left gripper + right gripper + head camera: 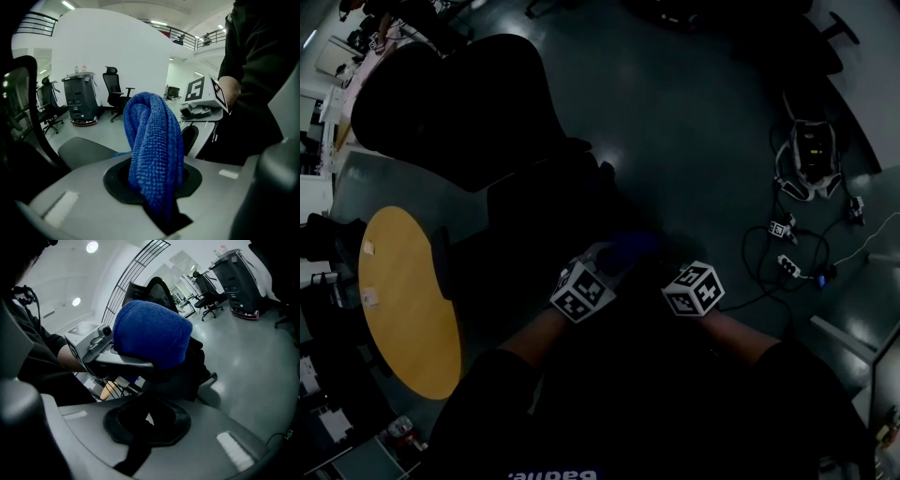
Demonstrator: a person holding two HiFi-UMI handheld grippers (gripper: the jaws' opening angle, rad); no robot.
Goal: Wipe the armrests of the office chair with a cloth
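The black office chair (459, 103) stands ahead of me, very dark in the head view. A blue cloth (152, 140) rises bunched out of my left gripper (157, 187), which is shut on it. In the right gripper view the same cloth (152, 333) lies draped over a dark armrest pad (119, 364). My right gripper (145, 423) sits just below that pad with its jaws together; a dark strip I cannot make out runs between them. From the head camera, the left gripper (598, 272) and right gripper (680, 281) are side by side, the cloth (628, 249) just beyond them.
A round yellow table (403, 300) is close on the left. A power strip with cables (792, 264) and a grey device (808, 155) lie on the floor to the right. Other office chairs (115, 89) and a dark machine (79, 99) stand farther off.
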